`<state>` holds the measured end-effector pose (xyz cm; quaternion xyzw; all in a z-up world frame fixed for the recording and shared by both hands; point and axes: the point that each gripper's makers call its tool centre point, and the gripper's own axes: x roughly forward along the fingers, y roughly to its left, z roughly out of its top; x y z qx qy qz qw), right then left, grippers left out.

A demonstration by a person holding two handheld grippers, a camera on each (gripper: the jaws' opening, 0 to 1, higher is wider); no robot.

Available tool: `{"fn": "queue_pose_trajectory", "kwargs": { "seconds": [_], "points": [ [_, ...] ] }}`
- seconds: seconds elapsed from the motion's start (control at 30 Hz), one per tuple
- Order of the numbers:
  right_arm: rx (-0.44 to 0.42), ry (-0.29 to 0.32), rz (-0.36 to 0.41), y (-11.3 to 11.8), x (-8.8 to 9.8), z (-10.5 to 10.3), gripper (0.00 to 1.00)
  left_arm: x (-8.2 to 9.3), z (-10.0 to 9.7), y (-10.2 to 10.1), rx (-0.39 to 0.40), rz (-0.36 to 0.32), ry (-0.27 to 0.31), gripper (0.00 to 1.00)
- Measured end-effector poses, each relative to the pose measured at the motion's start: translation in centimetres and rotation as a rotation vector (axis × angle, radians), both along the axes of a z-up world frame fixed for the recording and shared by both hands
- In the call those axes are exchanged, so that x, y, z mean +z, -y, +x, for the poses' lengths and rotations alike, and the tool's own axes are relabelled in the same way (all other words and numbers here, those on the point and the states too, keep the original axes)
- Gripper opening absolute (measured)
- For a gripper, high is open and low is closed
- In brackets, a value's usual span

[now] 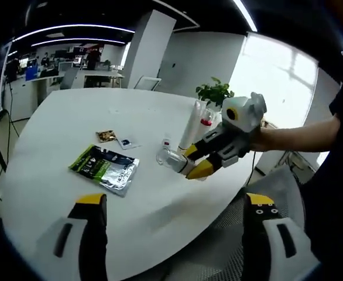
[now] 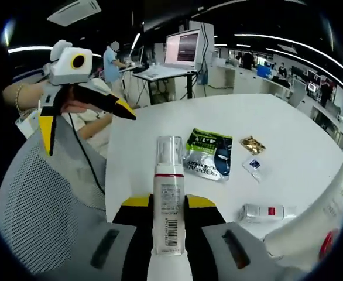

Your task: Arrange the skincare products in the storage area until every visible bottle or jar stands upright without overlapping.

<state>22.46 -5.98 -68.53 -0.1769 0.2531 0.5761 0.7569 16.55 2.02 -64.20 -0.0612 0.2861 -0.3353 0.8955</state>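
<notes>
So the right claw is clamped on a white pump bottle, jaws pinching its lower body with the clear cap pointing away over the surface. My guess is it's gripped low like that so it can go down standing up. From the left gripper view you see that same claw just above the surface near the edge, bottle tipped sideways, right beside a tall white tube standing upright.

The left claw is wide open and empty, hanging back off the edge, probably just waiting.

The right gripper view picks up a small white bottle lying flat, which still needs righting. A green sachet and small packets lie further out.
</notes>
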Motion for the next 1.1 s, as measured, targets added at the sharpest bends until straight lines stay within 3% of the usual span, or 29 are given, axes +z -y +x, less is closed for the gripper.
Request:
{"fn": "queue_pose_trajectory", "kwargs": {
  "seconds": [0.2,0.47,0.7,0.83,1.1],
  "points": [
    [-0.023,0.012,0.082,0.2,2.3,-0.4,0.19,1.1,0.3,0.3,-0.021,-0.03,0.019,0.9],
    [-0.048,-0.058,0.271,-0.4,5.5,-1.9,0.19,4.0,0.9,2.4,-0.09,-0.173,0.067,0.83],
    [-0.054,-0.147,0.435,-0.9,8.3,-3.4,0.19,5.9,1.1,3.2,-0.146,-0.316,0.089,0.66],
    [-0.013,-0.211,0.539,-1.6,10.1,-4.9,0.19,7.1,1.2,3.4,-0.163,-0.367,0.114,0.55],
    [0.009,-0.284,0.638,-2.2,11.5,-5.9,0.19,10.0,1.1,4.9,-0.239,-0.463,0.144,0.43]
  ]
}}
